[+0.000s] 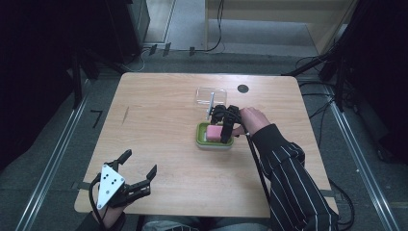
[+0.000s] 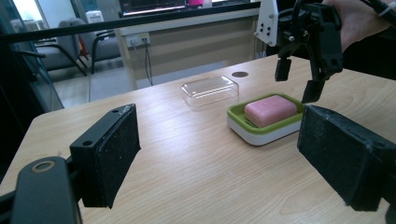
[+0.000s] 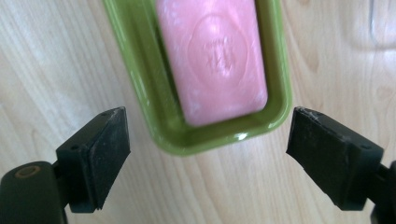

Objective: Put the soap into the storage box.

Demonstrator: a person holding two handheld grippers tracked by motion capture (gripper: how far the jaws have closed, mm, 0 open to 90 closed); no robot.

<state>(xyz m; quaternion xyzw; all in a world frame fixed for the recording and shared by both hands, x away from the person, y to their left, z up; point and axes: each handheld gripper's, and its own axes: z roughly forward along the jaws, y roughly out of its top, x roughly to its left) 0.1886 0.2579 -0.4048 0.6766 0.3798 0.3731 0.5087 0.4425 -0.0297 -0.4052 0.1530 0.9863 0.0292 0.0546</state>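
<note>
One pink embossed soap bar (image 3: 212, 56) in green dish (image 3: 140, 84)

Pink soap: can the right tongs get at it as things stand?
Probably yes. The right tongs hang open directly over the pink soap, which lies uncovered in the green dish. The clear lid sits apart on the table, so nothing blocks the way down.
</note>
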